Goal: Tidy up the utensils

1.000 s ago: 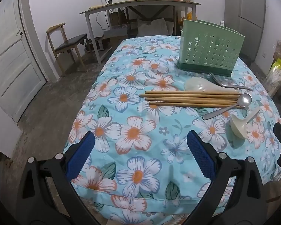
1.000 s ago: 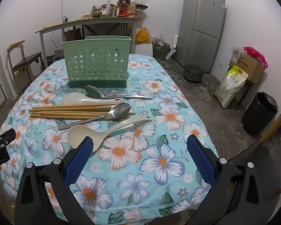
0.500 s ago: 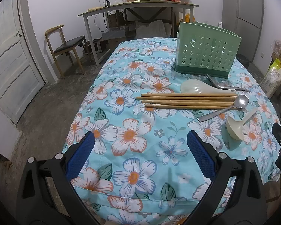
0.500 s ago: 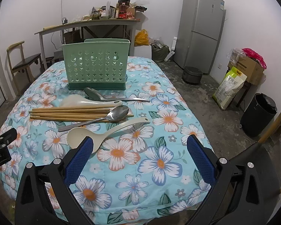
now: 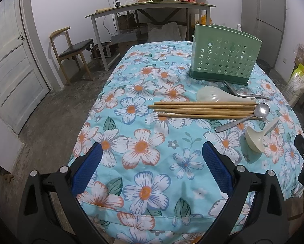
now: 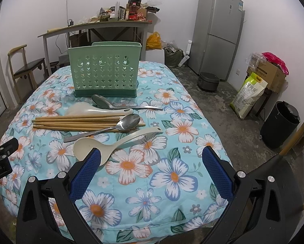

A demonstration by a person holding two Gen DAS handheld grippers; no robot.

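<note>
bare cloth [image 6: 172, 174] nearside, holder [image 6: 104, 71] behind utensils

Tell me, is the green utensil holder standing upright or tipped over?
Upright. The green utensil holder stands on its dark base on the floral tablecloth, open top upward. Whether anything is inside, cannot tell.

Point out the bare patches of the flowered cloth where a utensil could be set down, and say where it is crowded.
Free: the near strip of flowered cloth between the cream ladle and the table's front edge, and the cloth left of the chopsticks toward the table's left edge. Crowded: the band from the green holder to the ladle, where spoons overlap.
</note>
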